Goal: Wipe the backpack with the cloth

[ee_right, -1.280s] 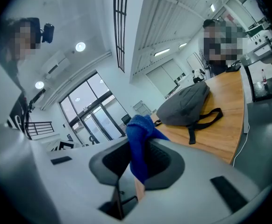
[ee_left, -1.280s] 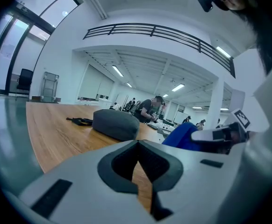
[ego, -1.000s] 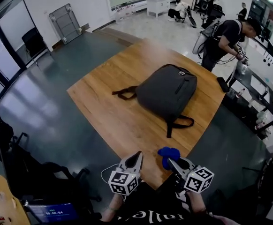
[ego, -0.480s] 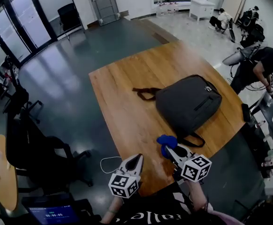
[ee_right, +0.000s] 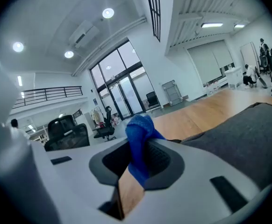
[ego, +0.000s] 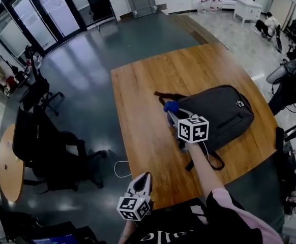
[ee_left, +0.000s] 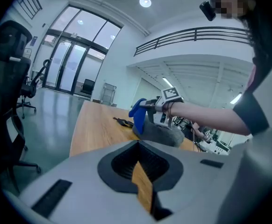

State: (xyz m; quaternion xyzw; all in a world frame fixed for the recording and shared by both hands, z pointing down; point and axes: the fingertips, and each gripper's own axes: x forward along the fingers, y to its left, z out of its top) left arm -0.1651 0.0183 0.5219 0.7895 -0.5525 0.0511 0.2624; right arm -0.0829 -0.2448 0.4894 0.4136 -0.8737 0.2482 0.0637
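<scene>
A dark grey backpack point(ego: 216, 115) lies flat on the wooden table point(ego: 148, 90), its straps trailing at both ends. My right gripper point(ego: 172, 111) is stretched out over the backpack's left end, shut on a blue cloth point(ego: 171, 106) that bunches out past its tips. In the right gripper view the blue cloth point(ee_right: 139, 139) sticks up between the jaws, with the backpack point(ee_right: 248, 134) to the right. My left gripper point(ego: 142, 183) hangs back at the table's near edge, shut and holding nothing. The left gripper view shows the backpack point(ee_left: 161, 133) and the blue cloth point(ee_left: 138, 115) ahead.
Black office chairs point(ego: 56, 151) stand left of the table on the dark floor. A white cable point(ego: 120, 169) lies on the floor by the near table corner. A person point(ego: 295, 88) bends at a bench on the far right. Glass doors point(ego: 41, 14) lie beyond.
My right gripper has carried the blue cloth forward from the table's near edge onto the backpack's left end. The head view has swung to the left. My left gripper stayed near the body.
</scene>
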